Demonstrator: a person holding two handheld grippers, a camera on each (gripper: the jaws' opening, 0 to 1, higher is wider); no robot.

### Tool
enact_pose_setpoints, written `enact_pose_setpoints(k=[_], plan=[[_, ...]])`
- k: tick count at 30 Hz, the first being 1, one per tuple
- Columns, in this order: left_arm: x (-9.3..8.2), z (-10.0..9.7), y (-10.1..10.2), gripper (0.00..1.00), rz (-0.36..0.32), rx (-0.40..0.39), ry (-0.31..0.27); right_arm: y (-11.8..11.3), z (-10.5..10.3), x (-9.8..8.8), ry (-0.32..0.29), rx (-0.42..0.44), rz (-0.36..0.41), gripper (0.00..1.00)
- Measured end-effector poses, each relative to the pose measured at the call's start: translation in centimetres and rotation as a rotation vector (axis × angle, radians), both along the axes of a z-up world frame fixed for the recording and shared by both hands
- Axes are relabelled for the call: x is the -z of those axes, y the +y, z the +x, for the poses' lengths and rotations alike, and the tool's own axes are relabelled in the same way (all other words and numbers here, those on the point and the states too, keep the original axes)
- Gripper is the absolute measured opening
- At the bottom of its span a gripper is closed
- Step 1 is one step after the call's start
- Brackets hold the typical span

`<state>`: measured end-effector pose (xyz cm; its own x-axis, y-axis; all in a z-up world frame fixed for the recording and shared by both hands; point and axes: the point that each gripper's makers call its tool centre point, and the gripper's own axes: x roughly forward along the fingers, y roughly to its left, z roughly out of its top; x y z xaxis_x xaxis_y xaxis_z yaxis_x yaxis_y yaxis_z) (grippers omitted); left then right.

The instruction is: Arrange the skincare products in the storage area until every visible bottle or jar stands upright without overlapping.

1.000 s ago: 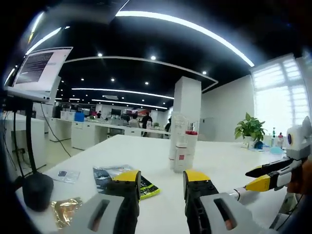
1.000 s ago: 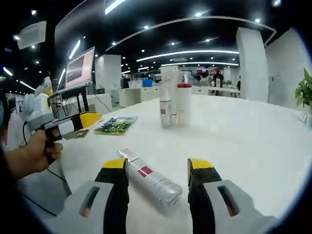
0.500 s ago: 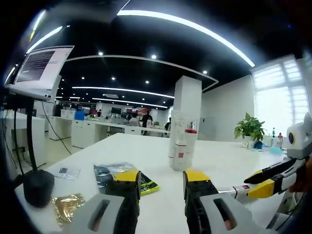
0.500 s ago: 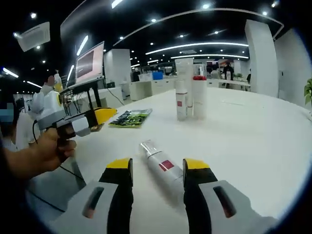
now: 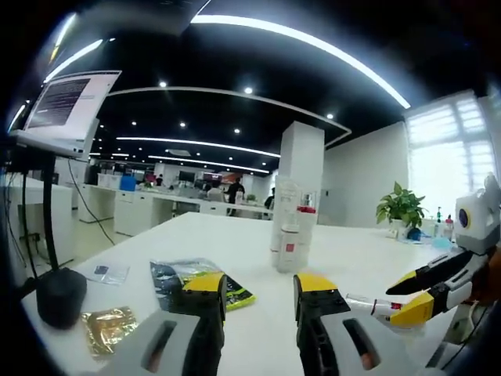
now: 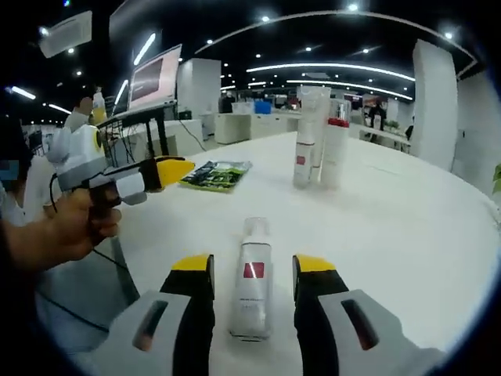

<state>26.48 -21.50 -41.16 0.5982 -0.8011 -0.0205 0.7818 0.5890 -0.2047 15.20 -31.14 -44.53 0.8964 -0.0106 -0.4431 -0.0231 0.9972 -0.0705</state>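
Three skincare containers stand close together far out on the white table point(image 5: 250, 243): a tall white tube point(image 6: 315, 117), a small bottle with a red label point(image 6: 303, 163) and a red-capped bottle point(image 6: 335, 153); the same cluster point(image 5: 291, 235) shows in the left gripper view. A clear bottle with a red label point(image 6: 250, 286) lies flat, lengthwise between the jaws of my right gripper point(image 6: 252, 266), which stands open around it with small gaps on both sides. From the left gripper view, that bottle point(image 5: 366, 303) pokes out of the right gripper point(image 5: 415, 291). My left gripper point(image 5: 260, 286) is open and holds nothing.
A green-black packet point(image 5: 235, 296), a gold packet point(image 5: 106, 327) and a clear packet point(image 5: 106, 272) lie left of the cluster. A monitor point(image 5: 70, 106) stands on a black base point(image 5: 59, 298) at the table's left edge. A hand point(image 6: 70, 231) holds the left gripper point(image 6: 149, 176).
My right gripper has swung around the lying bottle, which now lies straight between its jaws instead of at a slant. The left gripper has barely moved.
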Motion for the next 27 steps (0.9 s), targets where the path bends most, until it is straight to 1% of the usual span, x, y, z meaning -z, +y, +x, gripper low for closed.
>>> enact_pose_setpoints(k=[4,5,7,8,9,11,13,14,15,16,17,21,23,25,27], plan=[[0.1,-0.2,0.0,0.34,0.002,0.001,0.004,0.2,0.7,0.3,0.029,-0.011,-0.009,0.36],[0.2,-0.3,0.0,0.34,0.003,0.003,0.006,0.4,0.9,0.6,0.046,-0.018,0.006,0.35],[0.3,-0.4,0.0,0.34,0.004,0.004,0.007,0.3,1.3,0.7,0.052,-0.014,0.004,0.34],[0.4,-0.5,0.0,0.34,0.005,0.005,0.009,0.3,1.4,1.0,0.068,-0.011,-0.003,0.33],[0.5,-0.6,-0.1,0.34,0.006,0.008,0.009,0.1,1.5,1.4,0.099,-0.018,-0.034,0.33],[0.6,-0.7,-0.1,0.34,0.011,0.01,0.01,0.2,1.8,1.9,0.122,-0.022,-0.053,0.3],[0.6,-0.9,0.0,0.34,0.014,0.013,0.008,0.5,2.0,2.0,0.128,-0.033,-0.068,0.24],[0.7,-0.9,0.0,0.34,0.018,0.013,0.007,0.5,1.9,2.1,0.138,-0.034,-0.092,0.21],[0.8,-0.9,0.0,0.34,0.02,0.014,0.009,0.2,2.1,2.0,0.13,-0.028,-0.122,0.21],[0.8,-1.0,0.0,0.34,0.022,0.015,0.013,0.2,2.3,2.3,0.133,-0.034,-0.108,0.21],[0.8,-1.0,0.0,0.34,0.022,0.015,0.013,0.0,2.4,2.3,0.132,-0.036,-0.109,0.21],[0.6,-0.8,0.5,0.34,0.013,0.003,0.015,0.6,2.8,2.2,0.119,-0.08,-0.144,0.2],[0.5,-0.7,0.7,0.34,0.009,-0.002,0.018,0.7,3.0,2.0,0.107,-0.085,-0.139,0.2],[0.6,-0.6,1.0,0.34,0.006,-0.008,0.028,1.2,3.6,1.3,0.065,-0.09,-0.117,0.2],[0.7,-0.6,1.2,0.34,0.006,-0.011,0.032,1.4,4.0,0.8,0.043,-0.098,-0.102,0.2]])
